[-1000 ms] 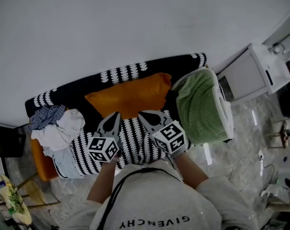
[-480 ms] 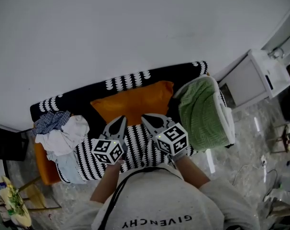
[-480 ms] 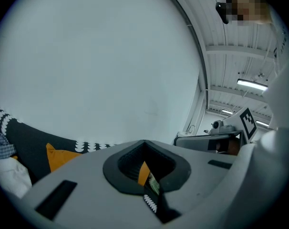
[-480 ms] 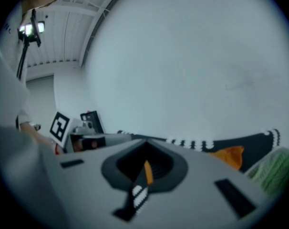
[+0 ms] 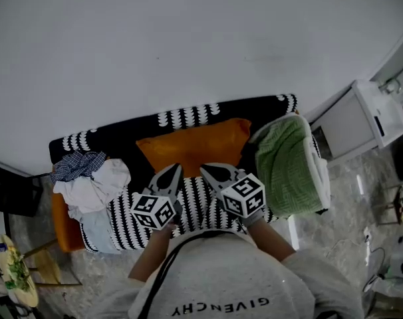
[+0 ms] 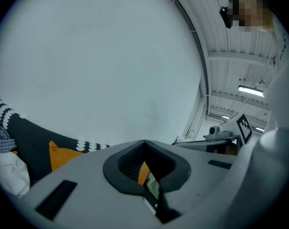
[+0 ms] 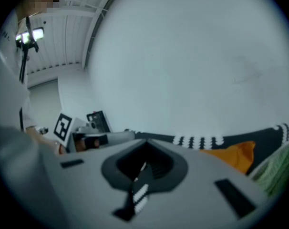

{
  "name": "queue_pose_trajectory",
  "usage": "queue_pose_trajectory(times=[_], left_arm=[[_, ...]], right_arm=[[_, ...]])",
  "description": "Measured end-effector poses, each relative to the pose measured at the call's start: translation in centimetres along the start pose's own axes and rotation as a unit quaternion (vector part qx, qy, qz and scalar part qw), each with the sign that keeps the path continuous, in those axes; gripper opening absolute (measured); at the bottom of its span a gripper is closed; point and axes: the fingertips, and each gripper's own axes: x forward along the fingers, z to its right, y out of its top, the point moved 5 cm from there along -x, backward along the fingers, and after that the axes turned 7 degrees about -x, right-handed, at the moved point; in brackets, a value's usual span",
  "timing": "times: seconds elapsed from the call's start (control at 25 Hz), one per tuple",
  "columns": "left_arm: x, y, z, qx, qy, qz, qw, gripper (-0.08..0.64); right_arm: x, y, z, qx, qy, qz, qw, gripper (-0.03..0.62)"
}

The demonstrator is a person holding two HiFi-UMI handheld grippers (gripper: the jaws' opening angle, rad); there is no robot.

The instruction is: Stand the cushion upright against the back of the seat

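An orange cushion (image 5: 195,145) leans against the black backrest of the sofa (image 5: 122,130), which wears a black-and-white patterned cover. Both grippers hover over the seat just in front of it. My left gripper (image 5: 173,170) is shut and holds nothing, and so is my right gripper (image 5: 206,171) close beside it. In the left gripper view the shut left gripper (image 6: 145,146) points toward the backrest, with a corner of the cushion (image 6: 62,155) showing at the left. The right gripper view has the right gripper (image 7: 145,146) shut, the cushion (image 7: 235,156) off to its right.
A green blanket (image 5: 291,165) is draped over the sofa's right arm. A heap of white and checked clothes (image 5: 88,181) lies on the left end of the seat. A white cabinet (image 5: 361,115) stands right of the sofa, a small table with a plant (image 5: 18,281) at lower left.
The sofa and everything on it sit slightly lower and further right in the head view. Both grippers stay shut before the cushion, which has not moved on the sofa.
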Motion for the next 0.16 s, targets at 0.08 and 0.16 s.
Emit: queue_pose_trajectory(times=[0.08,0.16], left_arm=[[-0.27,0.24,-0.15,0.001,-0.005,0.004,1.0,0.025],[-0.46,0.45,-0.36,0.001,-0.008,0.007,0.9999,0.025]], right_arm=[[0.28,0.07,-0.17,-0.002,0.004,0.0,1.0,0.017],[0.59,0.19,-0.22,-0.004,0.007,0.0,1.0,0.017]])
